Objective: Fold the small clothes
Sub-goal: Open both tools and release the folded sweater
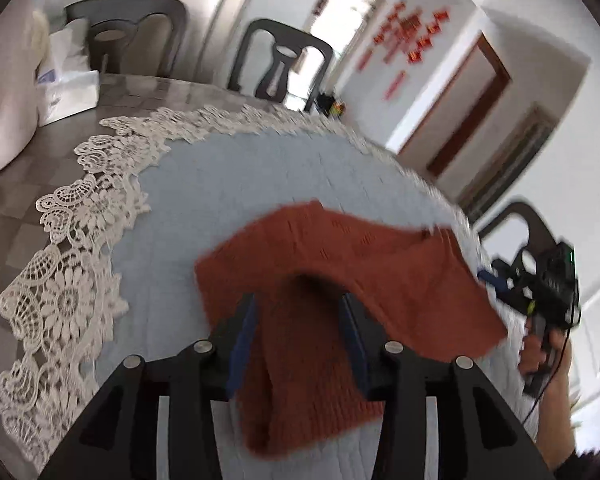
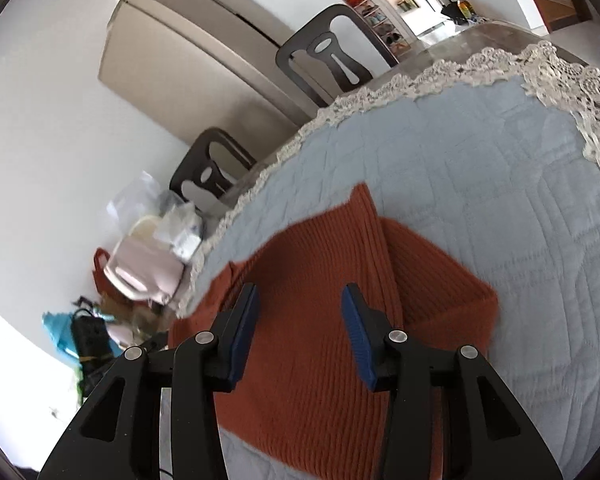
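A rust-orange knitted garment [image 1: 340, 292] lies partly folded on a light blue quilted mat [image 1: 228, 184]. In the left wrist view its cloth arches up over and between the blue-padded fingers of my left gripper [image 1: 300, 312], which stand apart; the fingertips are hidden under the cloth. In the right wrist view the garment [image 2: 340, 280] lies flat with one flap folded over. My right gripper [image 2: 300, 300] is open just above it, with nothing between its pads. The right gripper also shows in the left wrist view [image 1: 548, 292], at the mat's right edge.
The mat has a white lace border [image 1: 72, 280] and lies on a grey table [image 1: 16, 184]. Dark chairs [image 1: 280, 64] stand at the far side. A tissue pack [image 1: 64, 80] sits at the table's far left. Bags [image 2: 148, 264] lie on the floor.
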The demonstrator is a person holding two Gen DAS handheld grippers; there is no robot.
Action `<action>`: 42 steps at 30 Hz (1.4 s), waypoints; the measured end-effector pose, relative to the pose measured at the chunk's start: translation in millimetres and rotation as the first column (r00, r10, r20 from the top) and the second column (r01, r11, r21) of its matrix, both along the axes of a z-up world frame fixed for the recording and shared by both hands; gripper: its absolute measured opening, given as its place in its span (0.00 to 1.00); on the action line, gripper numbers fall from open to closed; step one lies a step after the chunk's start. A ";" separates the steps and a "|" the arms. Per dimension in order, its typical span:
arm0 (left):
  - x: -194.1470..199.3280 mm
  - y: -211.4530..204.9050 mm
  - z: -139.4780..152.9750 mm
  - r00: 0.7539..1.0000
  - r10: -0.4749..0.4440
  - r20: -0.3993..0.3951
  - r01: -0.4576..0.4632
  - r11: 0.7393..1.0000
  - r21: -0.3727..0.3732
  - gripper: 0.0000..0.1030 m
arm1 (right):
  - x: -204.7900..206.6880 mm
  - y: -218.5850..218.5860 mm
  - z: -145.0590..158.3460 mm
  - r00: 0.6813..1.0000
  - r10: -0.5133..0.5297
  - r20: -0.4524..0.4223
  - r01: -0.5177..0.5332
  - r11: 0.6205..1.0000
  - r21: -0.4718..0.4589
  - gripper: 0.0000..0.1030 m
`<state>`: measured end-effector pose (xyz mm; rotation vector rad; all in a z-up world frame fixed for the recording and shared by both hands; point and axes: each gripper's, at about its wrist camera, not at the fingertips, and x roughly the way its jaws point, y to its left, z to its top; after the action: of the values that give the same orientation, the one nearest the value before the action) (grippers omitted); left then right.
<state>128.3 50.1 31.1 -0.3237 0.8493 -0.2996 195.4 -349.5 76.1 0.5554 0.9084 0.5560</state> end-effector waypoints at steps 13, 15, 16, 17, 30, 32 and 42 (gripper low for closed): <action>37.2 -9.1 21.5 0.994 0.026 0.104 -0.006 0.982 -0.190 0.44 | -28.7 5.0 -0.4 0.999 0.022 0.029 -0.022 1.000 -0.022 0.43; 27.1 0.2 31.3 0.986 0.070 0.151 -0.044 0.985 -0.170 0.46 | -34.9 1.3 2.6 0.999 0.022 0.041 -0.020 0.999 -0.047 0.43; 22.3 3.5 33.5 0.982 0.092 0.163 -0.069 0.987 -0.143 0.48 | -36.1 1.0 3.1 0.999 0.021 0.044 -0.019 0.998 -0.056 0.43; 18.8 6.1 33.1 0.981 0.102 0.165 -0.082 0.989 -0.124 0.48 | -36.8 1.2 2.9 0.999 0.020 0.045 -0.017 0.998 -0.062 0.43; 15.6 -24.0 5.1 0.994 0.003 0.107 -0.005 1.000 0.024 0.48 | -41.8 17.0 -5.7 0.998 0.046 0.051 -0.039 0.991 -0.130 0.43; 21.9 -36.5 6.8 0.992 -0.062 0.107 0.060 0.998 0.014 0.48 | -42.0 17.8 -6.4 0.998 0.044 0.049 -0.038 0.991 -0.132 0.43; 64.4 -1.8 9.1 0.988 0.129 0.087 -0.130 0.992 -0.004 0.49 | -50.9 8.4 -1.4 0.998 0.023 0.064 -0.014 0.990 -0.137 0.43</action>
<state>192.7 48.4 40.2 -0.3603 0.7393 -0.1907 144.5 -341.1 74.7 0.4030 0.8828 0.5220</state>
